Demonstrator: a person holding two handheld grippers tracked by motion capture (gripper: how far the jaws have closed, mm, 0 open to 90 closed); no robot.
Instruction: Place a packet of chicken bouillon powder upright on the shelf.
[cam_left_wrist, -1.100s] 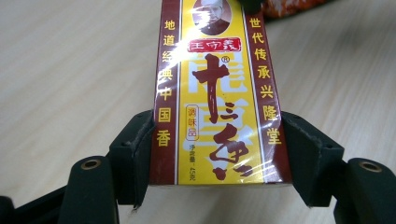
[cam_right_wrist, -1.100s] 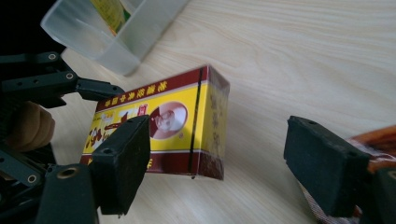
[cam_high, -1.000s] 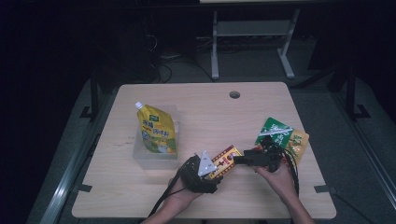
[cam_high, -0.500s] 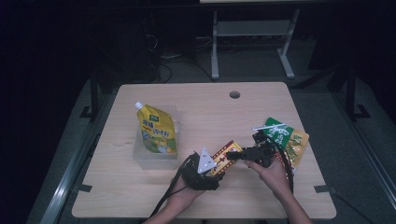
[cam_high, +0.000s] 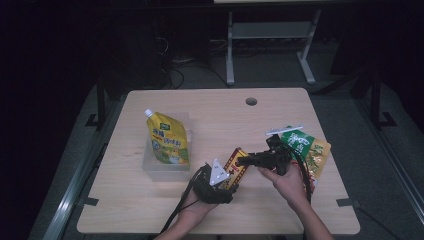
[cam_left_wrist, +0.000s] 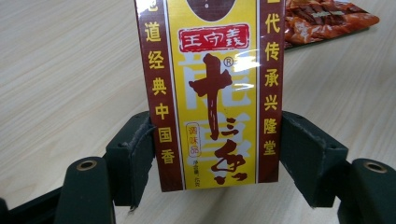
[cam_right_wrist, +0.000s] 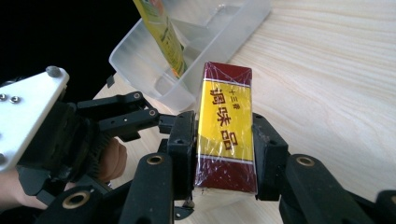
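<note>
Two grippers held one spice box (cam_high: 235, 167) at about six o'clock on the table (cam_high: 300, 210). The left gripper (cam_left_wrist: 215, 154) clamped its long sides; the right gripper (cam_right_wrist: 224, 154), jaws just closing, pinched the narrow end, likely for a handover. The clear bin (cam_high: 150, 167) with the yellow pouch (cam_high: 169, 139) stood at nine o'clock.

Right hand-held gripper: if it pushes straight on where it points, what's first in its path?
Beyond the box its jaws clamp, probably the clear plastic tub holding the yellow pouch; the left hand-held gripper sits just beside that line. Depth is unclear.
</note>
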